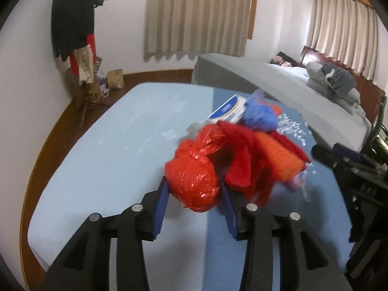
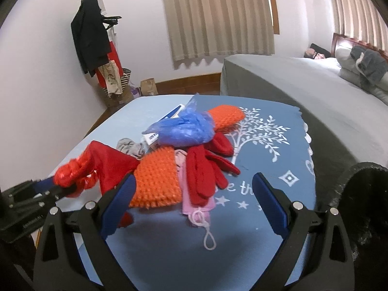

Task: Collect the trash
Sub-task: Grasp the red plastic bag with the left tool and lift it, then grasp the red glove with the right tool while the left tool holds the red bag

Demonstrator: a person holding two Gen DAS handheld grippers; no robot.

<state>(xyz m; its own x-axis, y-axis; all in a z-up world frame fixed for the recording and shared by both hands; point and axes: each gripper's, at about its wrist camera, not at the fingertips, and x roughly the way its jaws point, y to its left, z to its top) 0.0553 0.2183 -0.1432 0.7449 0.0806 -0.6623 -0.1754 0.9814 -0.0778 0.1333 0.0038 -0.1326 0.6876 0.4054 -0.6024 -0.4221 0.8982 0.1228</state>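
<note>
My left gripper (image 1: pixel 194 188) is shut on a crumpled red plastic bag (image 1: pixel 194 177), its blue pads pressed on both sides, just above the light blue table (image 1: pixel 109 145). In the right wrist view the same red plastic bag (image 2: pixel 70 177) shows at the far left. My right gripper (image 2: pixel 195 178) stands wide open over a pile: orange knobbly gloves (image 2: pixel 157 181), red gloves (image 2: pixel 203 174), a pink mask (image 2: pixel 196 208) and a knotted blue plastic bag (image 2: pixel 186 131). None of these is gripped. A blue and white box (image 1: pixel 228 111) lies behind the pile.
A dark blue cloth (image 2: pixel 266 157) with a white tree print covers the table's right half. A black bag (image 2: pixel 363 206) stands at the right edge. A grey bed (image 2: pixel 303 92) lies beyond the table. A coat rack (image 2: pixel 92 36) and paper bag (image 2: pixel 148 86) stand by the far wall.
</note>
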